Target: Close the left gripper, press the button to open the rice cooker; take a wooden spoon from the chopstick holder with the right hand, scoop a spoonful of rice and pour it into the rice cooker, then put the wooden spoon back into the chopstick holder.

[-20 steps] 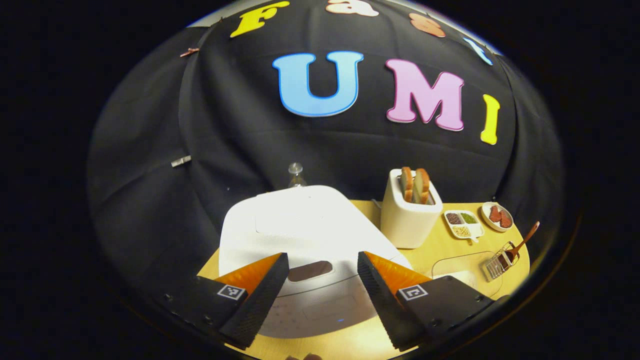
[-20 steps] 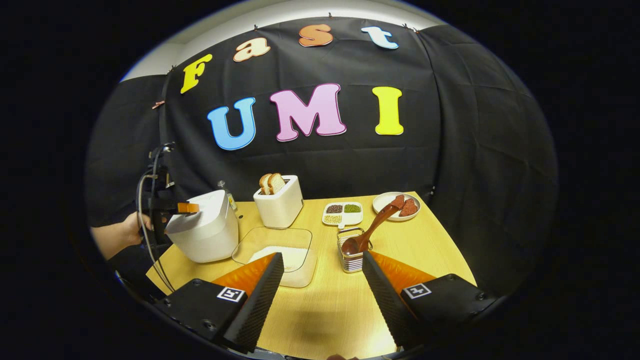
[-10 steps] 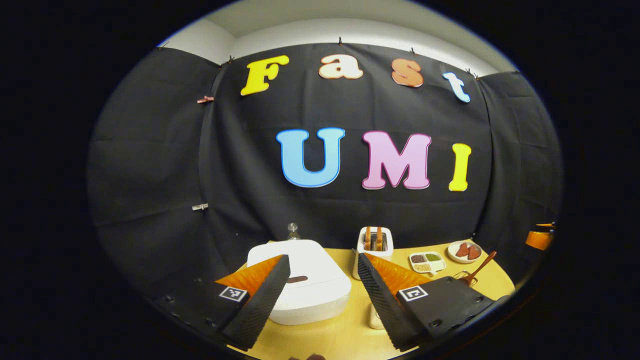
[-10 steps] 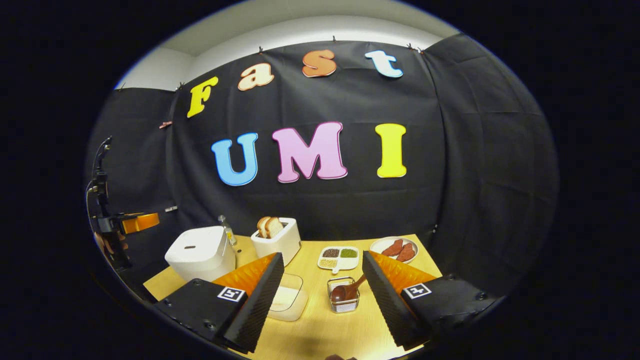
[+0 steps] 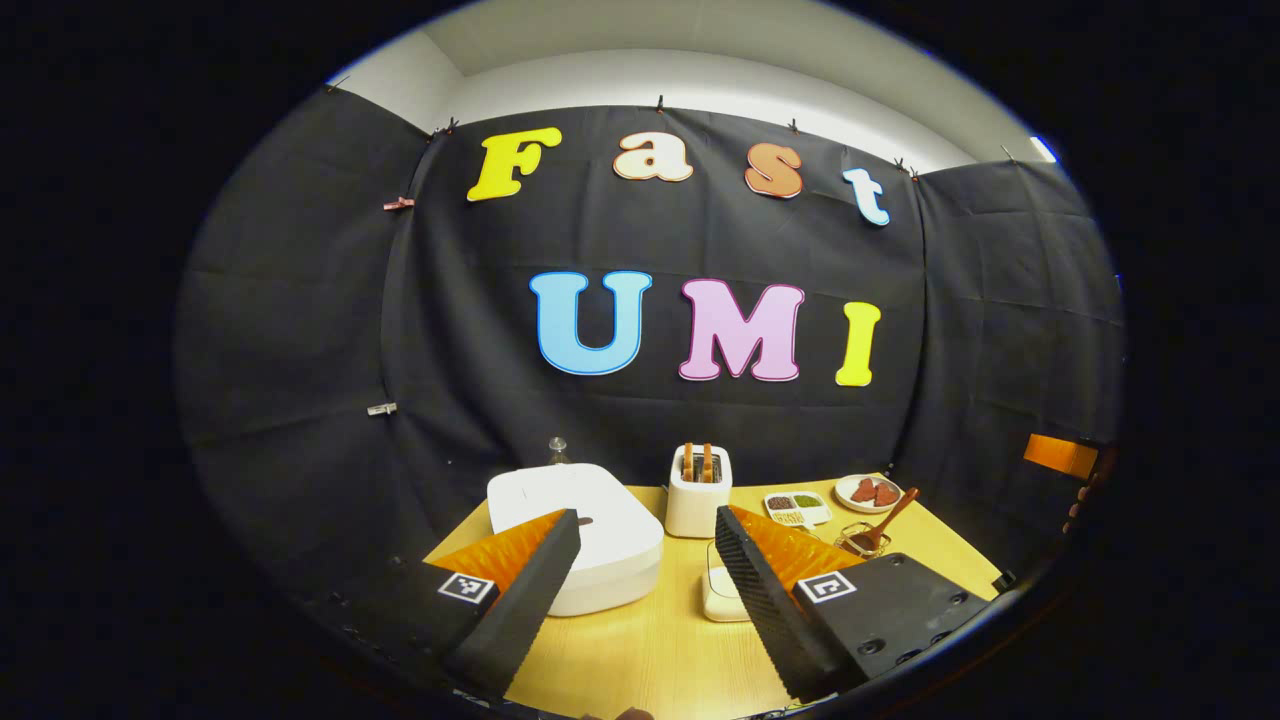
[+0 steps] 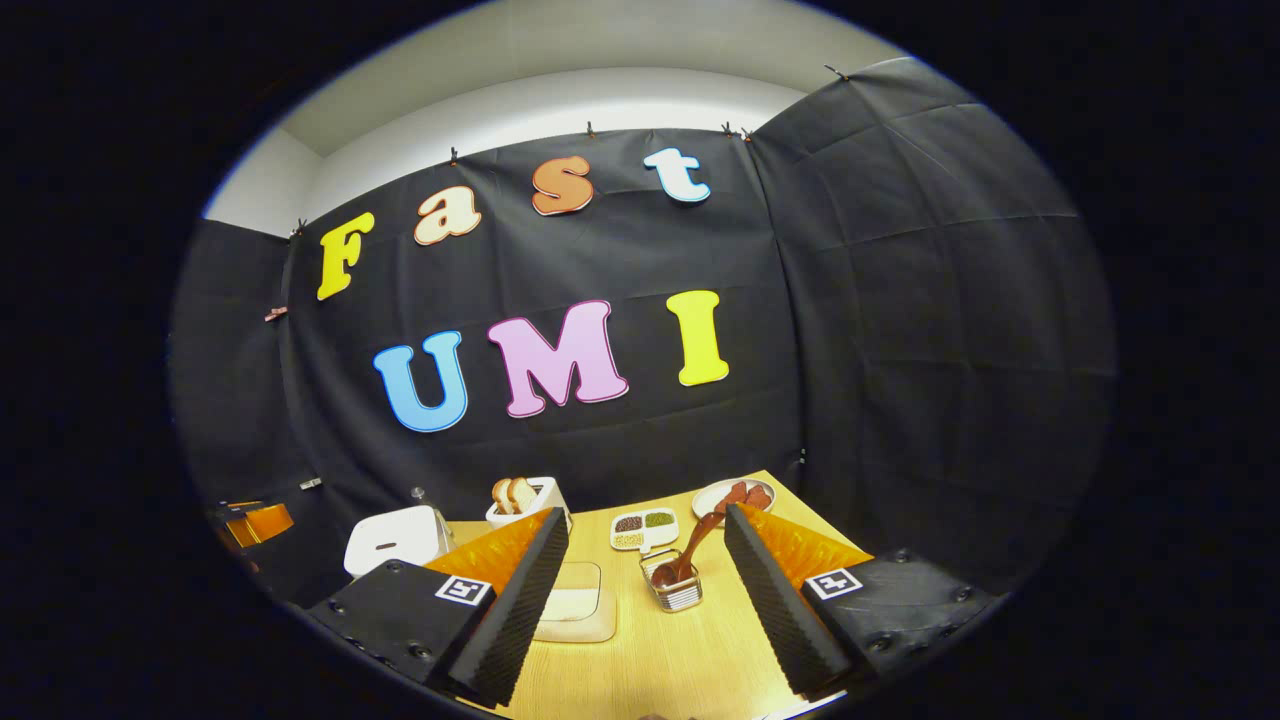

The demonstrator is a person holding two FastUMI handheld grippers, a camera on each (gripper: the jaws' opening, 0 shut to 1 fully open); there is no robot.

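Distance is what is changing: both tools are pulling up and back from the desk (image 5: 640, 640), so everything on it is shrinking low into each view. A second ago the left tool (image 5: 640, 590) was hanging right over the rice cooker (image 5: 585, 540), the white lid swelling between its fingers; now the cooker is sitting well ahead of it, lid flat and shut as far as I can tell. Its jaws are standing wide apart and holding nothing, just as they were a second ago. The right tool (image 6: 640, 590) is likewise gaping and empty, and it too is backing off from the chopstick holder (image 6: 680, 592), where the wooden spoon (image 6: 685, 555) is leaning untouched, bowl down in the wire basket and handle pointing up toward the far plate. The clear dish of rice (image 6: 575, 605) is lying just beside the holder, between it and the cooker, which in the right gripper view is showing off to the left. To me this is reading as a retreat rather than an approach: no step of the job is looking done, since the lid is down and the spoon is in its holder. For the opening press, the left tool would be needing to come back down over the cooker with its fingers drawn together, aiming at the dark button (image 5: 584, 520) on the lid's front.
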